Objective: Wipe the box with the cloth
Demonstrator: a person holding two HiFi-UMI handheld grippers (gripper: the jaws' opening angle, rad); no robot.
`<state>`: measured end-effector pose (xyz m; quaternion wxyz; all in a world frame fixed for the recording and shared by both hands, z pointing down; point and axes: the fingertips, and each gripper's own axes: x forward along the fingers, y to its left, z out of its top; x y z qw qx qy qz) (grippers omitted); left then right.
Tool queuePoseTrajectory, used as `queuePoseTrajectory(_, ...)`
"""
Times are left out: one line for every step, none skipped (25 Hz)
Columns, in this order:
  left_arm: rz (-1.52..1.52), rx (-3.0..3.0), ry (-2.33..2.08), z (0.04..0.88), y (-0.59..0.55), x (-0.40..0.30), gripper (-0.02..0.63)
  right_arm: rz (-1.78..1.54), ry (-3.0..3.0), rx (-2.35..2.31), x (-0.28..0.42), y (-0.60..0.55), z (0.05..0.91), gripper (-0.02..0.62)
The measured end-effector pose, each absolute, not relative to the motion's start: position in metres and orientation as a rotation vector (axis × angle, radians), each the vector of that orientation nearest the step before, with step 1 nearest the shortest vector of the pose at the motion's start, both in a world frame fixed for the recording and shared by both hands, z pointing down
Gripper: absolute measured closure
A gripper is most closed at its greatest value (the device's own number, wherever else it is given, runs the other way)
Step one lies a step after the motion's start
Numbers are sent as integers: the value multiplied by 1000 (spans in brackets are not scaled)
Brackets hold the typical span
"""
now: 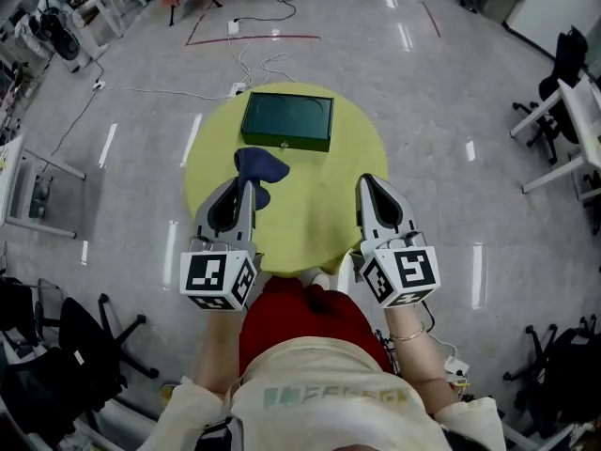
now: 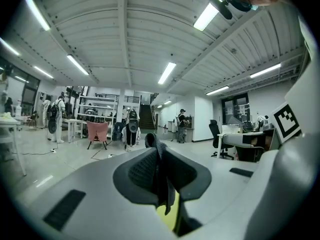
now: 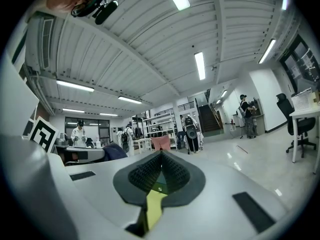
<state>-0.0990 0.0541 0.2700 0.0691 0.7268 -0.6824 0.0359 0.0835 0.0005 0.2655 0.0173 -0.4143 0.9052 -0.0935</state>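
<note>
A dark green box [image 1: 286, 120] lies shut on the far side of the round yellow-green table [image 1: 319, 214]. A dark blue cloth [image 1: 261, 165] hangs bunched just in front of the box. My left gripper [image 1: 246, 180] is shut on the cloth's near end. In the left gripper view the cloth [image 2: 161, 176] is pinched between the shut jaws of the left gripper [image 2: 159, 154], and a fold sticks up past the tips. My right gripper [image 1: 366, 182] hovers over the table's right half, apart from box and cloth. In its own view the right gripper [image 3: 161, 155] is shut with nothing in it.
Cables and a white power strip [image 1: 238, 89] lie on the grey floor beyond the table. A white frame table [image 1: 26, 186] stands at the left and black office chairs [image 1: 80, 346] at the lower left. Desks and a chair [image 1: 563, 92] are at the right.
</note>
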Motion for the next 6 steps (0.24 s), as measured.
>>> queuePoseTrajectory(110,2183,-2061,270,55,-100,549,-289,2817,-1281,83,1,266,558)
queuePoseTrajectory(109,2177,-2067,271,55,-102,549,-285,2821,-1276,82,1,266,558)
queuePoseTrajectory(105,2172,-2073,271,55,-103,549,-279,2824,-1271,81,0,266,558)
queuePoseTrajectory(100,2168,-2077,271,54,-105,549,-275,2826,-1266,80,-1,266,558)
queuePoseTrajectory(95,2165,-2081,272,53,-106,549,-272,2827,-1260,79,-2,265,558)
queuePoseTrajectory(90,2162,-2085,272,53,-108,549,-270,2828,-1254,78,-4,265,557)
